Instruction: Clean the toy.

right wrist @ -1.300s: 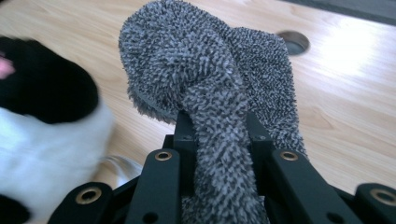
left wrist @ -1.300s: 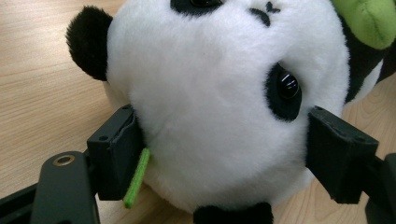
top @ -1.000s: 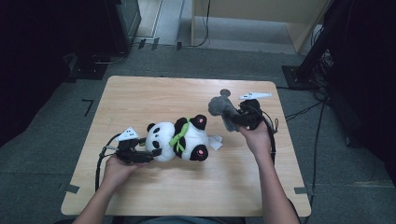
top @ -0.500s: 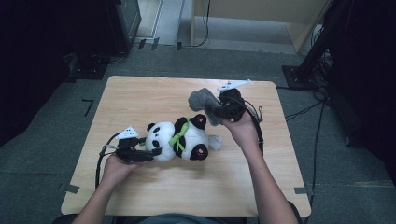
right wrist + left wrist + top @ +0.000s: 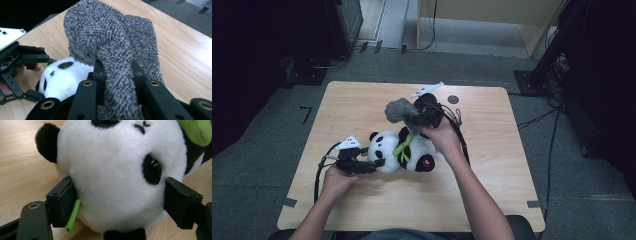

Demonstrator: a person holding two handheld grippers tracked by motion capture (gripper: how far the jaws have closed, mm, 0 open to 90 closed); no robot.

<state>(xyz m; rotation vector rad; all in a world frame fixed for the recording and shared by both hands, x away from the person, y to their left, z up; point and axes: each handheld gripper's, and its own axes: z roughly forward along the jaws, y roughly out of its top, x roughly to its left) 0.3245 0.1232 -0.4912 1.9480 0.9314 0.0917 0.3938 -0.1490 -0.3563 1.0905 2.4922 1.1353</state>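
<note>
On the wooden table [image 5: 522,165], the left gripper [image 5: 117,202] clamps the soft, light panda's [image 5: 404,150] head at centre, while the right gripper [image 5: 116,75], at its twelve o'clock, pinches a floppy grey cloth [image 5: 112,42].

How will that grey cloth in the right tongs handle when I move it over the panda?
Probably floppy: the grey cloth droops over itself above the right tongs. Its fuzzy pile likely grips rather than slips. It looks light, so it should drape over the panda without shifting it.
</note>
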